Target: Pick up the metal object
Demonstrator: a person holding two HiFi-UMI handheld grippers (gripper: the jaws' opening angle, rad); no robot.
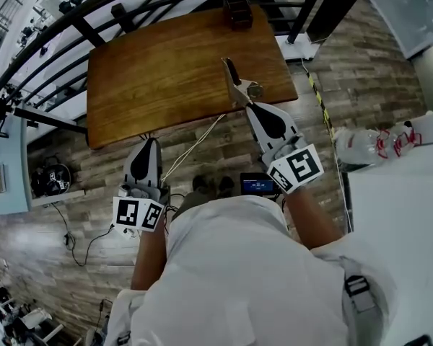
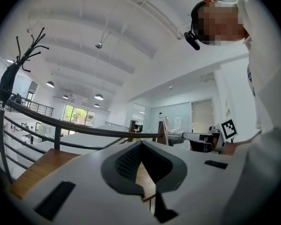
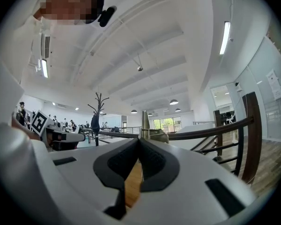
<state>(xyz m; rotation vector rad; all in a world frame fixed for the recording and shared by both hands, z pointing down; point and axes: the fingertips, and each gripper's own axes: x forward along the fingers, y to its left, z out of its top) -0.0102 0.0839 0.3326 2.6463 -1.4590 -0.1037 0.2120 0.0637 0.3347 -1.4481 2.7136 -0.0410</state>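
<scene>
We have the metal object (image 1: 239,89) clamped in the right gripper (image 1: 250,108). It sticks out past the jaw tips, over the right half of the table (image 1: 159,71). Our left gripper (image 1: 149,144) is closed on nothing at the table's near edge, well apart from the object.

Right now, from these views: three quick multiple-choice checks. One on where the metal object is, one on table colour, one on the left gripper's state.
1. Where is the metal object?
A. on the floor
B. in the right gripper
C. on a shelf

2. What colour is the table?
A. brown
B. white
C. green

3. What state is the left gripper in?
A. shut on a cup
B. wide open
C. shut, empty

Key: B, the right jaws clamp it over the table. A, the top is brown wood. C, its pads meet with nothing between.
</scene>
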